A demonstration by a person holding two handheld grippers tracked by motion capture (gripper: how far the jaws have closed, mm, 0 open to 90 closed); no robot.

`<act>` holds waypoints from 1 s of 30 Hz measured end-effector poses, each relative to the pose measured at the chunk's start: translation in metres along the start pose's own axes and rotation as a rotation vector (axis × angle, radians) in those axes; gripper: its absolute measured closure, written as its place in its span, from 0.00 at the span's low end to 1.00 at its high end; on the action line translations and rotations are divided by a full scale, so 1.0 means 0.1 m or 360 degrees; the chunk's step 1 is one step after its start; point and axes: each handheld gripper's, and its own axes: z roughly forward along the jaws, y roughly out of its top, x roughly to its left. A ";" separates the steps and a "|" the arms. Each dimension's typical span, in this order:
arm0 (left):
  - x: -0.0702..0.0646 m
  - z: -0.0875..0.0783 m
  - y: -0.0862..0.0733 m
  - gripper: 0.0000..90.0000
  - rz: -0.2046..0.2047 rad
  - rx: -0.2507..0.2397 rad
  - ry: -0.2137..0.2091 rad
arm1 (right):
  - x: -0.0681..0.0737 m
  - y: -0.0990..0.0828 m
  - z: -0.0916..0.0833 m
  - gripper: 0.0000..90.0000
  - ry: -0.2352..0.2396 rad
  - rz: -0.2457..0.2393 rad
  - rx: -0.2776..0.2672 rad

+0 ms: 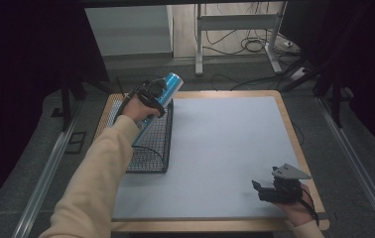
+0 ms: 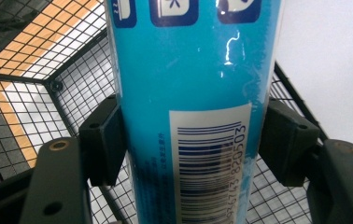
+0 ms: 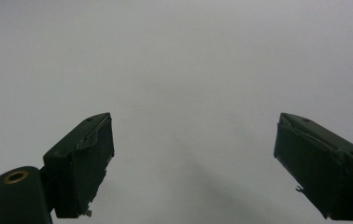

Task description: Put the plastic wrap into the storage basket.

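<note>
The jaws of the left gripper (image 2: 191,144) are clamped on a blue tube (image 2: 193,93), one pad pressed to each side just beside its barcode label, and in the high view the tube (image 1: 168,89) slants up and away over the far end of the black wire basket (image 1: 151,144) at the table's left. The right gripper (image 3: 193,163) has its jaws spread wide with nothing between them, and rests low over the grey mat (image 1: 225,148) near the table's right front corner.
</note>
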 end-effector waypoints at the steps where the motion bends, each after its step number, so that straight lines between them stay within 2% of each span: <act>1: 0.02 0.02 0.01 0.35 -0.0003 0.0013 0.0001 | 0.00 0.00 0.00 0.14 -0.0001 0.0001 -0.0001; 6: 0.04 0.09 0.02 0.35 -0.0011 0.0033 0.0004 | 0.00 0.00 0.00 0.14 -0.0003 0.0000 -0.0005; 10: 0.03 0.17 0.03 0.35 -0.0001 0.0058 0.0035 | 0.01 0.00 -0.01 0.14 -0.0002 -0.0009 -0.0012; 21: 0.06 0.28 0.05 0.35 -0.0037 0.0049 0.0066 | 0.01 0.01 -0.02 0.14 0.0003 -0.0013 -0.0019; 24: 0.06 0.28 0.04 0.34 -0.0024 0.0032 0.0079 | 0.01 0.01 -0.02 0.14 0.0002 -0.0015 -0.0018; 26: 0.04 0.26 0.05 0.33 0.0017 0.0018 0.0122 | 0.02 0.01 -0.02 0.14 0.0001 -0.0017 -0.0016; 29: 0.03 0.24 0.04 0.26 0.0007 -0.0005 0.0120 | 0.02 0.01 -0.02 0.14 -0.0001 -0.0020 -0.0020; 30: 0.04 0.19 0.04 0.22 -0.0038 -0.0012 0.0088 | 0.03 0.01 -0.03 0.14 0.0000 -0.0019 -0.0024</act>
